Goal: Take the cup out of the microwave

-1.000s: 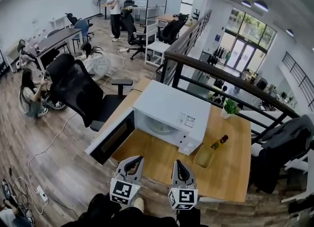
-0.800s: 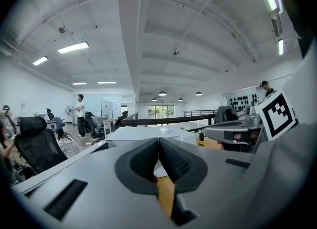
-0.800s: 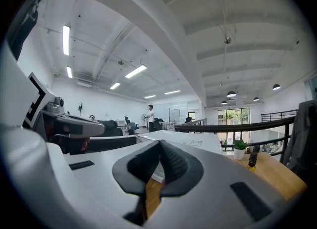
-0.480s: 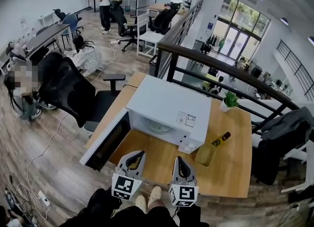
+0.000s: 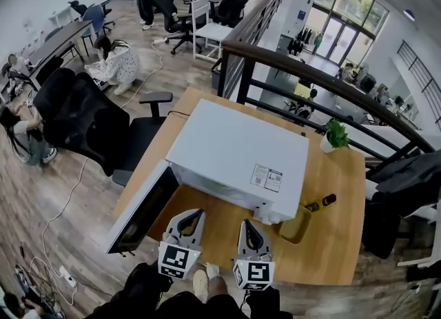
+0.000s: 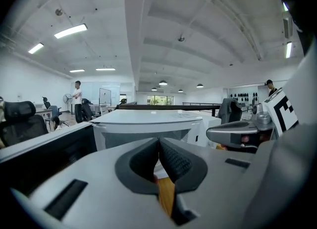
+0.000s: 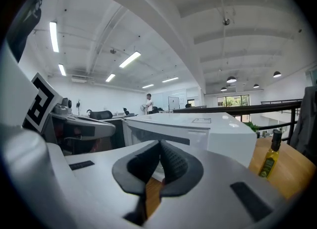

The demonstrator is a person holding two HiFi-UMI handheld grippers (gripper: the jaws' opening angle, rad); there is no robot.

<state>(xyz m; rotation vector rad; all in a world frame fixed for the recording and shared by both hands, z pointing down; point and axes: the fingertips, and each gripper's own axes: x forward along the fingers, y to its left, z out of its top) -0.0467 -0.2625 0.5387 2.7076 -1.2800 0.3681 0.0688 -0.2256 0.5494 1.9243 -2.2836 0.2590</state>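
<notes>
A white microwave (image 5: 238,156) stands on the wooden table (image 5: 337,242), its dark door (image 5: 141,211) swung open to the left. From the head view its top hides the cavity, and no cup shows in any view. My left gripper (image 5: 189,220) and right gripper (image 5: 249,227) hover side by side over the table's near edge, in front of the microwave, both shut and empty. In the left gripper view the shut gripper (image 6: 159,146) points level at the microwave's front (image 6: 148,131). The right gripper (image 7: 159,149) faces the microwave (image 7: 198,131) the same way.
An olive-green container (image 5: 298,224) and a small bottle (image 5: 321,203) sit right of the microwave, and a potted plant (image 5: 335,135) stands at the far right. A black office chair (image 5: 83,121) is left of the table and a dark railing (image 5: 310,83) behind it. People are further off.
The view has closed in on the microwave from above, so its cavity has dropped out of sight under the top. Both grippers stay shut and have come forward to the table's near edge.
</notes>
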